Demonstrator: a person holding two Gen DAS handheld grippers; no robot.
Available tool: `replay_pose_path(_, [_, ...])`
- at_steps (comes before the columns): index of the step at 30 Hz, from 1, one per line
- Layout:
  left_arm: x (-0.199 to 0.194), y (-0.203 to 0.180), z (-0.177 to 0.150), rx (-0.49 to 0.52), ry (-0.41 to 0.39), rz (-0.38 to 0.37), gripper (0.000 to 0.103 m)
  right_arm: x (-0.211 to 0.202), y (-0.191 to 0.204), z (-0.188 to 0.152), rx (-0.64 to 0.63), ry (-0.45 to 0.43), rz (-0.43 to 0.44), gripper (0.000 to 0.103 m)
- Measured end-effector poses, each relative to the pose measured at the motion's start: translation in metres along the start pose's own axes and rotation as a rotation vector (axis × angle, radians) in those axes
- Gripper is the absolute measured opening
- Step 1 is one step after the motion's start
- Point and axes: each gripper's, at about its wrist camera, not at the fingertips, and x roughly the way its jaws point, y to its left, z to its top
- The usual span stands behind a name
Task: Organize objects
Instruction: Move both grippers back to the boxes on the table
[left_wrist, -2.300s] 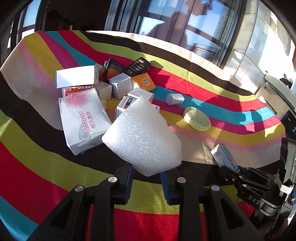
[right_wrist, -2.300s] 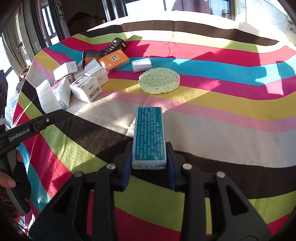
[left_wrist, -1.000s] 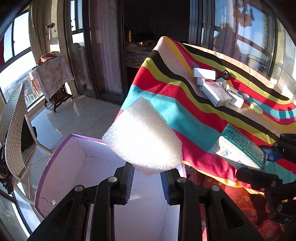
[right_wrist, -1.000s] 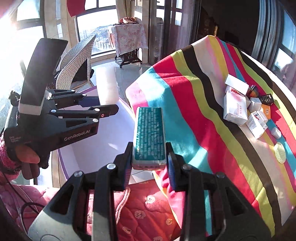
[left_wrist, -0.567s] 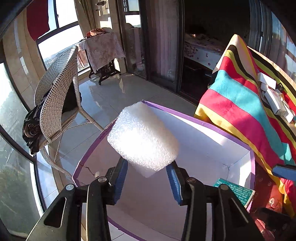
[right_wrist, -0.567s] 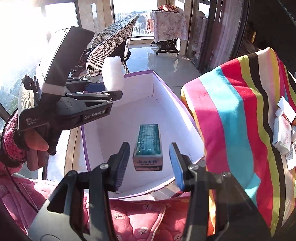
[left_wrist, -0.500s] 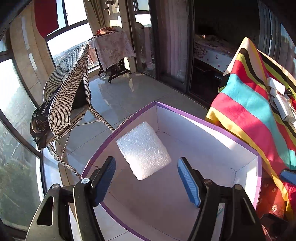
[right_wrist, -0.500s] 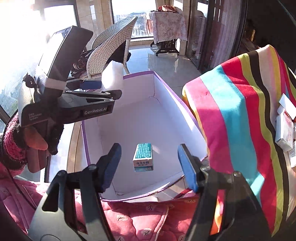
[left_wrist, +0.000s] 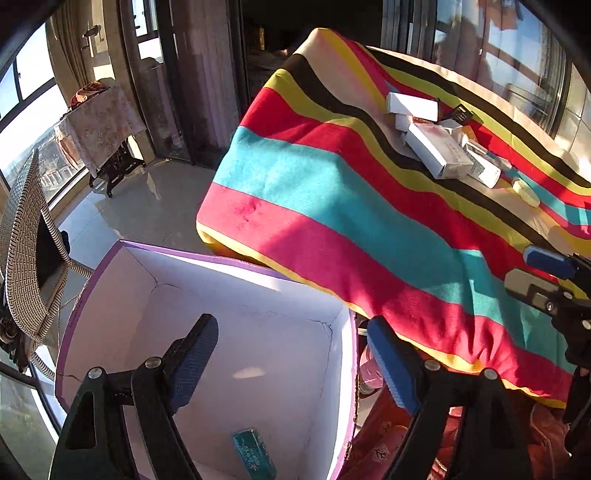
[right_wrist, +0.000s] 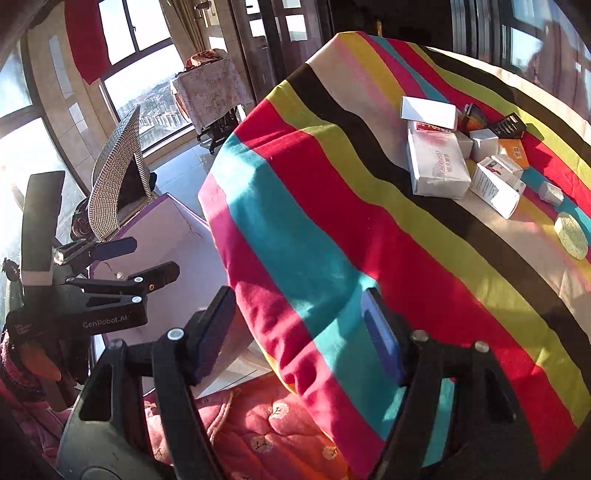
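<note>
My left gripper (left_wrist: 291, 350) is open and empty above the purple-rimmed white box (left_wrist: 122, 254) on the floor. A teal box (left_wrist: 255, 458) lies on the bottom of that box. The white foam block is hidden. My right gripper (right_wrist: 299, 332) is open and empty, at the near edge of the striped table (right_wrist: 332, 192). It also shows at the right of the left wrist view (left_wrist: 546, 273). On the table lie a large white packet (right_wrist: 437, 168), a white carton (right_wrist: 428, 112), several small boxes (right_wrist: 495, 184) and a round green sponge (right_wrist: 570, 236).
A wicker chair (right_wrist: 118, 173) stands left of the box on the tiled floor. A small cloth-covered table (left_wrist: 99, 125) stands by the windows. A red patterned cushion (right_wrist: 258, 424) lies below the table edge.
Both grippers opened and dropped the foam block and the teal box into the purple-rimmed box. Both have since swung right, back toward the striped table.
</note>
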Motion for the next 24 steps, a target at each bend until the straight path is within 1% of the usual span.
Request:
replay_pose_path(4, [0.017, -0.072, 0.03, 0.1, 0.037, -0.174, 0.084, -0.021, -0.079, -0.011, 0.193, -0.017, -0.169, 0.074])
replay_pose_path(5, [0.023, -0.09, 0.039, 0.124, 0.039, -0.193, 0.084, -0.026, -0.095, -0.015, 0.232, -0.019, -0.209, 0.074])
replay_pose_path(7, [0.037, -0.119, 0.057, 0.155, 0.023, -0.19, 0.084, -0.038, -0.124, -0.025, 0.296, -0.022, -0.26, 0.074])
replay_pose_path(9, [0.054, -0.136, 0.076, 0.14, 0.01, -0.16, 0.084, -0.046, -0.144, -0.035, 0.341, -0.027, -0.276, 0.074])
replay_pose_path(12, [0.084, -0.148, 0.105, 0.065, 0.019, -0.143, 0.084, -0.051, -0.164, -0.046, 0.384, -0.025, -0.295, 0.075])
replay_pose_path(15, [0.104, -0.159, 0.129, -0.004, 0.003, -0.113, 0.084, -0.048, -0.175, -0.052, 0.423, -0.026, -0.283, 0.075])
replay_pose_path(17, [0.115, -0.164, 0.142, -0.049, 0.003, -0.059, 0.084, -0.046, -0.177, -0.052, 0.436, -0.03, -0.27, 0.075])
replay_pose_path(18, [0.121, -0.164, 0.149, -0.08, 0.006, -0.051, 0.084, -0.043, -0.175, -0.05, 0.433, -0.029, -0.265, 0.075])
replay_pose_path(21, [0.135, -0.163, 0.165, -0.15, 0.013, -0.103, 0.084, -0.039, -0.171, -0.049, 0.413, -0.028, -0.263, 0.076])
replay_pose_path(24, [0.135, -0.168, 0.176, -0.17, -0.004, -0.129, 0.084, -0.037, -0.167, -0.048, 0.397, -0.031, -0.254, 0.078])
